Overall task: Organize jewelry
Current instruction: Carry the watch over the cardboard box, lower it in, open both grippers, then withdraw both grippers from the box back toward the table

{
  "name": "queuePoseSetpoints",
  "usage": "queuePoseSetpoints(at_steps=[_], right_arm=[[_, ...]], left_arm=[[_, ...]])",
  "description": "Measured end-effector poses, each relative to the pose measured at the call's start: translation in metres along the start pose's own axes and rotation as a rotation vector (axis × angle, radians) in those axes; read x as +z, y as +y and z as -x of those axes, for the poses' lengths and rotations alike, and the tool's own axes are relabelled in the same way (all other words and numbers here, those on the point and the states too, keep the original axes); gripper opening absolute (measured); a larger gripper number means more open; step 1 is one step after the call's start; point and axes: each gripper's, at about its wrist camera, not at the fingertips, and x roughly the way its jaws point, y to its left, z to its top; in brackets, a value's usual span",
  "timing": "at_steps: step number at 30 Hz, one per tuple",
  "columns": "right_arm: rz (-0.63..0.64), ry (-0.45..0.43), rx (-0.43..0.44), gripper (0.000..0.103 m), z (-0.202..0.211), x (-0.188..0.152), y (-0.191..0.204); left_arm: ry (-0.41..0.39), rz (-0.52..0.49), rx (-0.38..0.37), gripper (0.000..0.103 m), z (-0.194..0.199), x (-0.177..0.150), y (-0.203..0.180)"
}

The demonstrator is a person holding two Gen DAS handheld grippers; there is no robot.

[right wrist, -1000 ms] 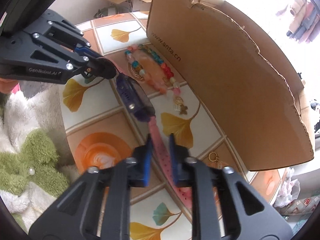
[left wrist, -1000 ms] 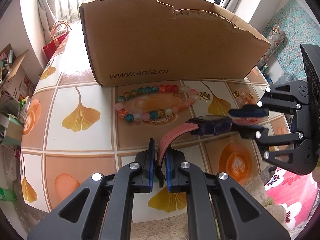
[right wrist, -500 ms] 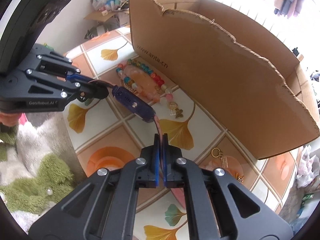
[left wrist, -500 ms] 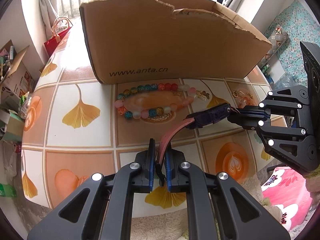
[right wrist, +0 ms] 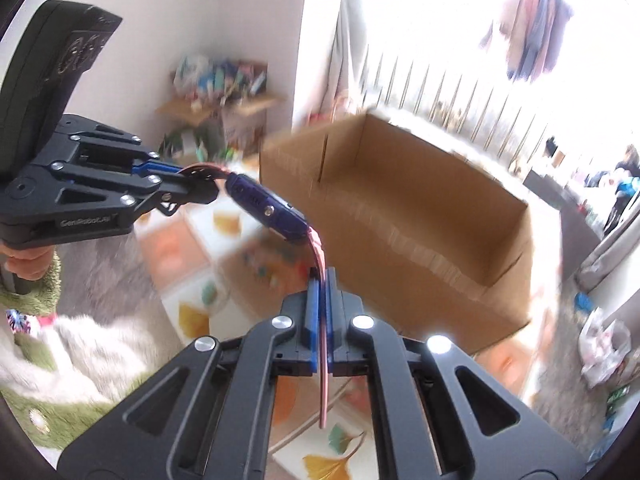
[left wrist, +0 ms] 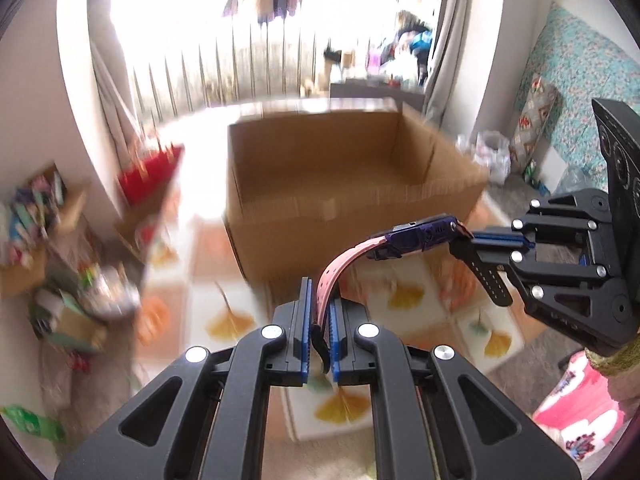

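One tiled table (left wrist: 224, 312); cardboard box (left wrist: 340, 200) on it; bright window (left wrist: 180, 20).

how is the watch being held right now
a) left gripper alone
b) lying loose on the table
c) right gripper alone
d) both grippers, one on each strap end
d: the left gripper pinches one pink strap end and the right gripper the other, so the watch hangs between them in front of the cardboard box.

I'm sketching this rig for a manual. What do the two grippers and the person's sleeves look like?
Both the left gripper and right gripper are black angular linkages with silver bolts and blue pads. One body carries faint pale lettering. The sleeve is fuzzy green.
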Motion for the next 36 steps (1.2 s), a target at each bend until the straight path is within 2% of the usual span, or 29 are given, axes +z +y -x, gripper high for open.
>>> queuePoseSetpoints(at_steps=[3, 6, 9, 12, 15, 20, 24, 28, 31, 32, 35, 36], right_arm=[[0.048, -0.070, -0.050, 0.002, 0.013, 0.036, -0.009], [0.064, -0.065, -0.052, 0.002, 0.001, 0.066, -0.030], [0.022, 0.030, 0.017, 0.002, -0.037, 0.087, -0.063], [-0.027, 0.166, 0.105, 0.002, -0.093, 0.099, -0.091], [-0.054, 0.315, 0.184, 0.002, -0.145, 0.099, -0.118], [-0.073, 0.498, 0.318, 0.002, -0.204, 0.093, -0.145], [-0.064, 0.598, 0.387, 0.002, -0.242, 0.089, -0.157], [-0.054, 0.642, 0.361, 0.006, -0.270, 0.087, -0.168], [-0.046, 0.649, 0.295, 0.019, -0.276, 0.087, -0.175], [-0.051, 0.643, 0.288, 0.021, -0.275, 0.088, -0.176], [-0.031, 0.587, 0.225, 0.035, -0.261, 0.095, -0.180], [-0.036, 0.570, 0.219, 0.036, -0.255, 0.096, -0.182]], left_arm=[[-0.090, -0.031, 0.008, 0.008, 0.015, 0.037, 0.009], [-0.100, -0.037, -0.015, 0.008, -0.001, 0.077, 0.023], [-0.028, -0.048, -0.007, 0.008, -0.037, 0.103, 0.037], [0.099, -0.090, 0.028, 0.008, -0.097, 0.123, 0.043], [0.199, -0.125, 0.037, 0.008, -0.138, 0.124, 0.048], [0.389, -0.151, 0.017, 0.008, -0.201, 0.123, 0.055], [0.437, -0.192, 0.026, 0.009, -0.218, 0.121, 0.053], [0.437, -0.197, 0.028, 0.010, -0.226, 0.126, 0.057], [0.424, -0.166, 0.016, 0.015, -0.223, 0.130, 0.060], [0.411, -0.157, 0.013, 0.016, -0.221, 0.133, 0.062], [0.359, -0.123, 0.010, 0.025, -0.206, 0.137, 0.071], [0.343, -0.111, 0.007, 0.029, -0.202, 0.139, 0.074]])
